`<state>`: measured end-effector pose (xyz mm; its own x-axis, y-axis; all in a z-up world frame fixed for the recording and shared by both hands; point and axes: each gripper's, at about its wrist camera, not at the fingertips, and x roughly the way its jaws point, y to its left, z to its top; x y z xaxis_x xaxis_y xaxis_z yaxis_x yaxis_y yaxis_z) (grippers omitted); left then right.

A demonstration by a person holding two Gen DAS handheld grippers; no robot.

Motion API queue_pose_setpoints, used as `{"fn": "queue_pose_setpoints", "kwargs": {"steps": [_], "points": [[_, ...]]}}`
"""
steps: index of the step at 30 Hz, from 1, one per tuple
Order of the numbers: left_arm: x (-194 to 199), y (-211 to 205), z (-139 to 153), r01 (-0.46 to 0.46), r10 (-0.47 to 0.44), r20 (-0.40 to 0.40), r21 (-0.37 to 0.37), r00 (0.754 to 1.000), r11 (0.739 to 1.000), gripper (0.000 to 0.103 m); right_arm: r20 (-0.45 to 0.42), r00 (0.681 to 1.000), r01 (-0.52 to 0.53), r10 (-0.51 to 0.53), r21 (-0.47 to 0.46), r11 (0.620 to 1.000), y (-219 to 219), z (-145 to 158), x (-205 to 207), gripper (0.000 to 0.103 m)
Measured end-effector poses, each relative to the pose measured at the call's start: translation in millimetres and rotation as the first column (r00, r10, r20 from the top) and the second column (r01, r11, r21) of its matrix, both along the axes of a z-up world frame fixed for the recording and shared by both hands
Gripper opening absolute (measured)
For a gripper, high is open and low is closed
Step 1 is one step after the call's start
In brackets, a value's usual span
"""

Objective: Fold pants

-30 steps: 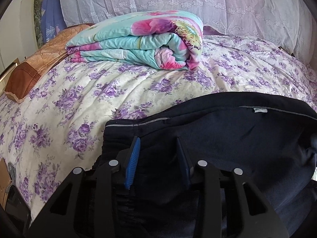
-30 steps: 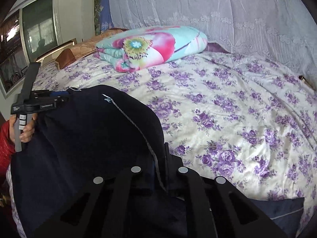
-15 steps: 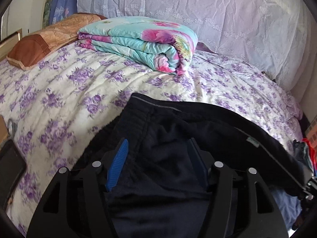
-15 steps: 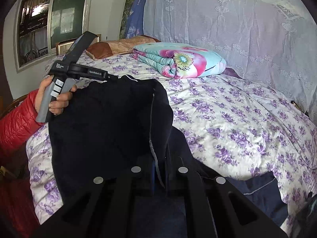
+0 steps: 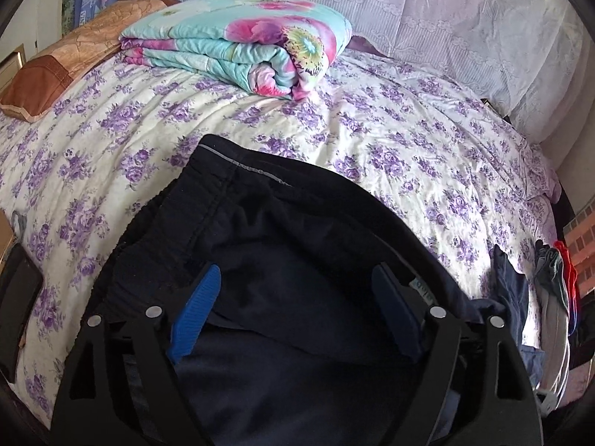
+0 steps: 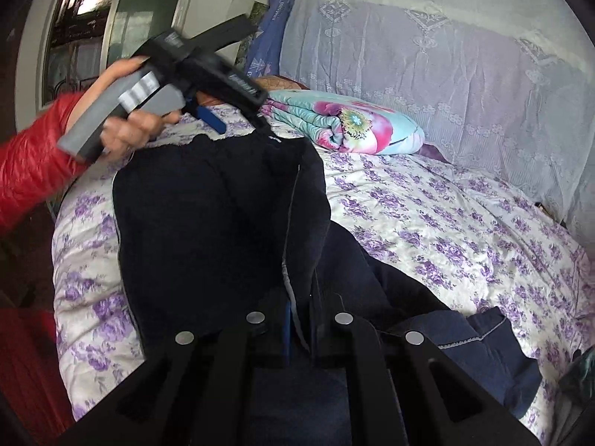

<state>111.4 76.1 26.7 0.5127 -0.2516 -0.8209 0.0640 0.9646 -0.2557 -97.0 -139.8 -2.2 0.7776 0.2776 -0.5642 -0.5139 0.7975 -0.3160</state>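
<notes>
Navy pants (image 6: 223, 215) edge pinched in right tool (image 6: 299, 319), left tool (image 5: 293, 297) spread wide

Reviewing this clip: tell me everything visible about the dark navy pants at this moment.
The dark navy pants look like soft, fleecy knit fabric with a gathered elastic waistband and thin grey stitching along the seams. They hang bunched and part-lifted over the purple-flowered bedsheet, not yet folded flat. The right gripper has its jaws shut on a seam edge; the left gripper has its jaws spread wide with fabric lying between them. One hem lies on the sheet.
</notes>
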Motion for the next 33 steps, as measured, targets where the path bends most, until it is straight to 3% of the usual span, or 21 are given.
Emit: {"fn": "queue_pose_setpoints", "kwargs": {"steps": [2,6,11,18,20,25,30,33], "points": [[8,-4,1,-0.007,0.008,-0.022,0.013,1.000,1.000,0.081,0.008,1.000,-0.016,0.016,-0.033,0.999,5,-9,-13,0.008],[21,-12,-3,-0.029,0.035,-0.046,0.115,0.998,0.993,0.085,0.002,0.998,-0.063,0.063,-0.091,0.994,12,-29,-29,0.008],[50,-1,-16,-0.080,0.097,-0.154,0.112,0.983,0.990,0.085,-0.006,0.997,-0.081,0.081,-0.150,0.985,22,-40,-32,0.008],[76,17,-15,-0.155,0.164,-0.278,0.054,0.947,0.986,0.085,-0.015,0.996,-0.085,0.084,-0.184,0.979,26,-44,-31,0.008],[79,17,-12,-0.174,0.192,-0.316,0.086,0.929,0.981,0.085,-0.018,0.996,-0.087,0.085,-0.179,0.980,26,-44,-30,0.008],[92,0,-6,-0.138,0.223,-0.354,0.248,0.908,0.959,0.085,-0.009,0.996,-0.083,0.083,-0.192,0.978,28,-46,-32,0.008],[118,-7,14,-0.214,0.287,-0.347,0.233,0.893,0.949,0.085,-0.004,0.997,-0.082,0.083,-0.189,0.978,28,-46,-33,0.008],[138,-11,-7,-0.213,0.323,-0.422,0.287,0.847,0.934,0.085,0.000,0.997,-0.081,0.083,-0.188,0.979,27,-46,-34,0.008]]}}
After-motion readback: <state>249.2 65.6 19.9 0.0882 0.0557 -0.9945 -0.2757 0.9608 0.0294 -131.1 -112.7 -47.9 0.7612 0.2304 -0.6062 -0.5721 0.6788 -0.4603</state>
